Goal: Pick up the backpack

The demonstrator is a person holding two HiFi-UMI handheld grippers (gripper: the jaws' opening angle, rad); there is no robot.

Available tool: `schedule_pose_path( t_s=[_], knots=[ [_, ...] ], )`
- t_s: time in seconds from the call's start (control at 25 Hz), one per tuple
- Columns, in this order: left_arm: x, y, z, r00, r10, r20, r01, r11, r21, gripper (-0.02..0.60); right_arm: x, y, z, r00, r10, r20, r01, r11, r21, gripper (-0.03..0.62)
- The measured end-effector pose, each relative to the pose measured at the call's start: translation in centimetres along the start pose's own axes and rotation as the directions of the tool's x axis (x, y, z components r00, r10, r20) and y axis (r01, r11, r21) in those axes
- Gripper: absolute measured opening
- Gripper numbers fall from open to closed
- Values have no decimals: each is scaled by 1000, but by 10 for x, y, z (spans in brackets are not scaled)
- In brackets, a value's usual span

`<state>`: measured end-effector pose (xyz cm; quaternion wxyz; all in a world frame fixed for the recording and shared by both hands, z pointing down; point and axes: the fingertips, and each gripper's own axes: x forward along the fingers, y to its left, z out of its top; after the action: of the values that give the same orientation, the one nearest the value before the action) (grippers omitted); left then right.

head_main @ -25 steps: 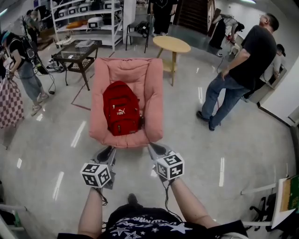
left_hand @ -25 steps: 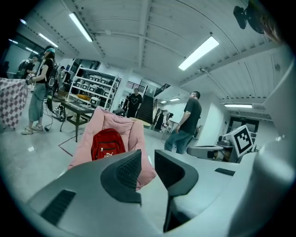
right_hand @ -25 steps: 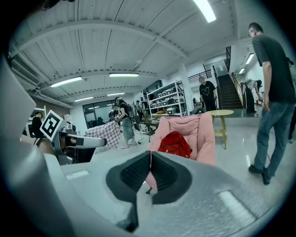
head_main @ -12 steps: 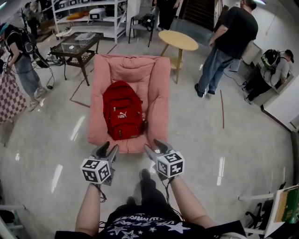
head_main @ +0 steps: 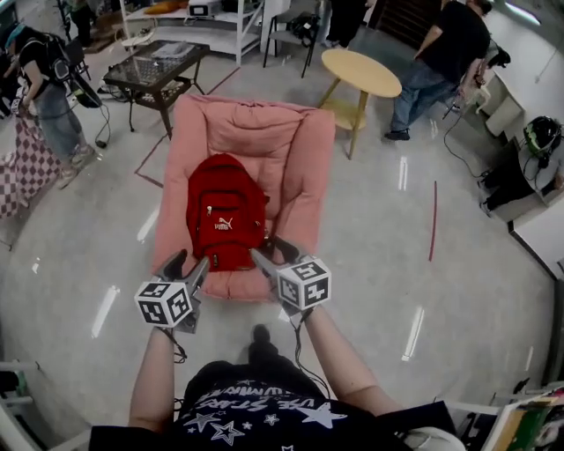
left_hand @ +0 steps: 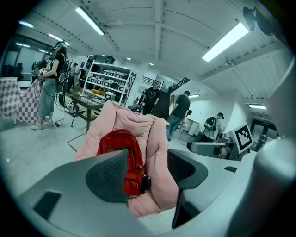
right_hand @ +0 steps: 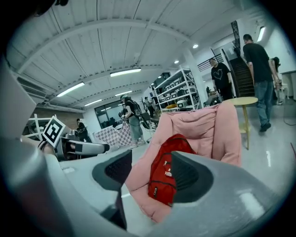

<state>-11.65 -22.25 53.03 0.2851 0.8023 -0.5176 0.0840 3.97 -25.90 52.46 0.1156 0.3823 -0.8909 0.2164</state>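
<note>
Red fabric backpack (head_main: 225,216), white logo on its front pocket, lies on the seat of a pink padded armchair (head_main: 300,167) with its top toward the backrest, in the middle of a glossy pale floor (head_main: 370,264). At far left, a person in a dark top (head_main: 48,97) stands beside a red-and-white checked cloth (head_main: 22,172). Next along are a dark low table (head_main: 159,66) with a glass top and, behind it, white metal shelving (head_main: 194,18). My left gripper (head_main: 187,262), marker cube (head_main: 164,302) at its rear, hangs over the chair's front edge, just below and left of the backpack's bottom. Its jaws have just been opening and stand apart with nothing pressed between them; the left gripper view shows the backpack beyond the gap, part of it behind one pad. My right gripper (head_main: 270,251) is held at the backpack's lower right corner, near the inner side of the chair's right arm. Its jaws have likewise just been opening and stand released, clamping nothing, the backpack framed between them farther off in the right gripper view. To the right of the chair stands a round wooden table (head_main: 361,72) on slim legs. Past it is a person in a black shirt and blue jeans (head_main: 445,53), and a red strip of tape (head_main: 433,220) runs along the floor.
</note>
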Motion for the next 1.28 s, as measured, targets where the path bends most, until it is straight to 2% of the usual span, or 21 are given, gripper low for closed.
schedule_pose_path(
  t_s=[0.04,0.12,0.28,0.36,0.52,0.6,0.64,0.72,0.76,0.84,0.92,1.04,1.28],
  knots=[
    [10,3,0,1000,9,-5,-9,1000,-1,253,7,-9,2,1000,8,-6,-8,1000,-5,259],
    [24,8,1,1000,27,-14,-27,1000,-5,265,18,-24,5,1000,12,-21,-12,1000,-11,169],
    [48,23,16,998,42,-39,-43,999,-5,265,40,-45,16,999,12,-37,-13,1000,-6,148],
    [64,36,21,998,23,-57,-24,1000,-20,265,55,-54,20,1000,5,-28,-5,1000,-2,106],
    [100,60,32,996,-53,-76,45,994,-100,263,89,-74,26,999,-31,-38,31,999,19,104],
    [118,75,44,994,-62,-90,54,994,-97,263,108,-83,32,996,-55,-68,57,998,23,106],
    [128,84,49,993,-56,-101,48,996,-80,264,119,-89,34,994,-68,-87,71,997,26,111],
    [152,105,58,991,-39,-129,35,999,-38,265,146,-103,40,989,-87,-117,92,995,39,224],
    [167,118,62,989,-34,-144,31,999,-22,288,161,-111,43,987,-96,-128,102,994,41,238],
    [197,144,66,984,-30,-173,28,1000,-13,372,195,-127,44,982,-115,-152,121,992,28,303],
    [225,168,63,979,-35,-201,30,999,-25,397,226,-142,39,975,-128,-182,132,991,13,366],
    [261,198,55,968,-43,-246,34,999,-40,421,264,-162,29,965,-143,-221,148,989,4,396],
    [322,264,35,941,-17,-338,4,999,-41,436,330,-198,5,946,-151,-288,158,987,2,396]
  ],
)
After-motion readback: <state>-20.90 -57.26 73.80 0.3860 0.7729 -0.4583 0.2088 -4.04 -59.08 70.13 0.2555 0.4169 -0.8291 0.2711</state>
